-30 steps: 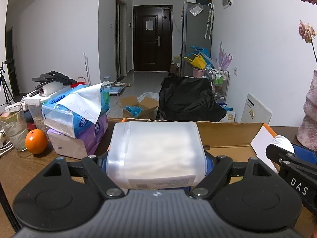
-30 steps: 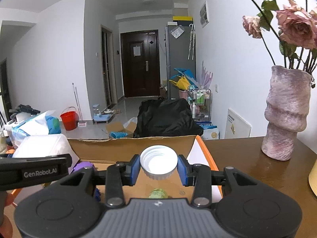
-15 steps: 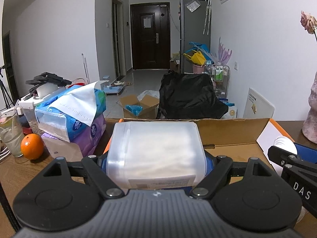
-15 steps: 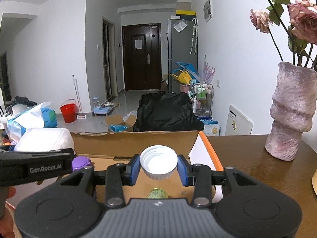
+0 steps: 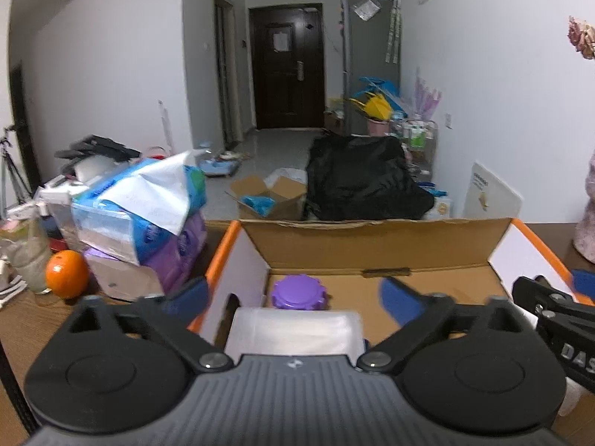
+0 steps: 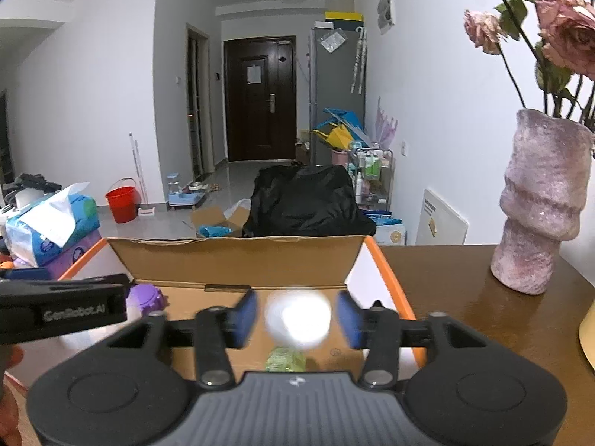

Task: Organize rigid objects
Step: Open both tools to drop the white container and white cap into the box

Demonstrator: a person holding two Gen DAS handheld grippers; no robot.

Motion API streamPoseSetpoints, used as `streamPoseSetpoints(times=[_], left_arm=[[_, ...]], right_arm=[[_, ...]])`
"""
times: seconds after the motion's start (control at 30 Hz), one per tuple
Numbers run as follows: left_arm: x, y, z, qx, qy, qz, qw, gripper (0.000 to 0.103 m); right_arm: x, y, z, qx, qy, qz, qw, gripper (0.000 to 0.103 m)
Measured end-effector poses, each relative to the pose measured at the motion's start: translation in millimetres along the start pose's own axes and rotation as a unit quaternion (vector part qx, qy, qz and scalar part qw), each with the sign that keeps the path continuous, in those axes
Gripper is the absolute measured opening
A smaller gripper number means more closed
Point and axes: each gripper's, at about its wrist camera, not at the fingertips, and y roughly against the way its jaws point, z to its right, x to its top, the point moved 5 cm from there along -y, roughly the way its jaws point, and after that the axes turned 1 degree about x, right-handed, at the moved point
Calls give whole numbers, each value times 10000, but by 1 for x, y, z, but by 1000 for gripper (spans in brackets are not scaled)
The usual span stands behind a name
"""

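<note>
An open cardboard box [image 5: 375, 249] with orange-edged flaps sits on the wooden table; it also shows in the right wrist view [image 6: 238, 256]. My left gripper [image 5: 293, 297] is open above the box's left end. A translucent white container [image 5: 295, 332] lies free between and below its fingers, beside a purple cap [image 5: 298, 291]. My right gripper [image 6: 297, 316] is open over the box's middle. A white-capped bottle [image 6: 297, 319], blurred, sits loose between its blue pads [image 6: 243, 316], with a green part [image 6: 285, 358] below.
Tissue packs [image 5: 141, 208] and an orange [image 5: 66, 274] sit left of the box. A pink vase [image 6: 539, 208] with dried roses stands on the table to the right. A yellow object's edge [image 6: 587, 330] is at far right. The left gripper's body [image 6: 63, 310] crosses the right view.
Both grippers opened. The white container dropped from the left gripper down into the box. The white-capped bottle is released from the right gripper and blurred in motion.
</note>
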Motion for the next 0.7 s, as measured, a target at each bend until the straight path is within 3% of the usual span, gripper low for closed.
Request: streamPoseSetpoints(times=[0.03,0.13,0.33,0.7], left_arm=[[1,0,-1,20,-2,5,10000,103],[1,0,-2,12,41,-28,10000,103],[1,0,-4,71,52,-29,10000,103],[1,0,-4,75,49,-54,9999,103]], right_arm=[[1,1,2,-36,-39,18,10000,83],[2,4,5,-69,-89,94,9999,96],[4,7,2,-32,-83,141,9999,102],[3,7,2,-27,-82,141,9999,103]])
